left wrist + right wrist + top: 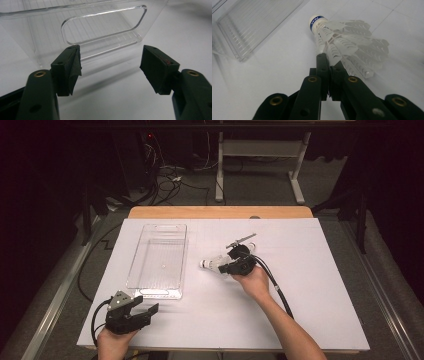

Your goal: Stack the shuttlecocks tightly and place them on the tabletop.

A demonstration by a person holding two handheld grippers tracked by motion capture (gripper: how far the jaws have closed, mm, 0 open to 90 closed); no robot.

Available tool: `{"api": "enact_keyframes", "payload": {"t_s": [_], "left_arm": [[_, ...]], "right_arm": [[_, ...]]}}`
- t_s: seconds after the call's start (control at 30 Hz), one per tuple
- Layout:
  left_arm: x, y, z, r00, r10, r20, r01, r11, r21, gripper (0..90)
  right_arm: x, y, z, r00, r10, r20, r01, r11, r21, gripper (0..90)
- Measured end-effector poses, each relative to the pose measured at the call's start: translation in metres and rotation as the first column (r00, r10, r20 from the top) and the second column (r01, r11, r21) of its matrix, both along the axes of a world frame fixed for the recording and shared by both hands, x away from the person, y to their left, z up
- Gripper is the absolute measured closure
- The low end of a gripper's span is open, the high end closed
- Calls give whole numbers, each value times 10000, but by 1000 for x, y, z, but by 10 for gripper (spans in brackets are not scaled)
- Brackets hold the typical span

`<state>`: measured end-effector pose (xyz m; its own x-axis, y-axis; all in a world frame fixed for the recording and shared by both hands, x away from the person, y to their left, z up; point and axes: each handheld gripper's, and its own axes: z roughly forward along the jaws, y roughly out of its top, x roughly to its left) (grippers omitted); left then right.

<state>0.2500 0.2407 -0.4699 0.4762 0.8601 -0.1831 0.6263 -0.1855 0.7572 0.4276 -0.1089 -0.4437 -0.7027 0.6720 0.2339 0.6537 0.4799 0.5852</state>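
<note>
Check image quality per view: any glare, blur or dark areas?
High view: white table cover bright, surroundings nearly black; clear bin hard to read against the white. Left gripper view: left claw soft-focus up close, bin handle cutout sharper, faint highlights on its rim. Right gripper view: right claw slightly blurred, shuttlecock feathers translucent, washed into the white.

1. Left gripper [145, 310]: lower left of the high view, held in the left hand [114, 342], jaws spread wide apart.
2. Right gripper [223, 267]: centre of the frame, jaws pressed together, pointing left.
3. Right hand [254, 281]: forearm runs down to the lower right edge.
</note>
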Motion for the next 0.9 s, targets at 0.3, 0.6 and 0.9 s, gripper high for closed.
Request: {"api": "enact_keyframes", "payload": {"t_s": [0.3,0.6,0.9], "left_arm": [[0,0,0,10000,1,13,-1,10000,-24,335],[0,0,0,10000,2,11,-2,10000,-38,335],[0,0,0,10000,15,20,-15,10000,-24,335]], "right_arm": [[-1,0,-1,10000,-20,30,20,10000,-43,848],[-2,-2,0,10000,-58,21,58,9999,-100,766],[-6,-7,2,9998,-172,126,172,9999,16,698]]}}
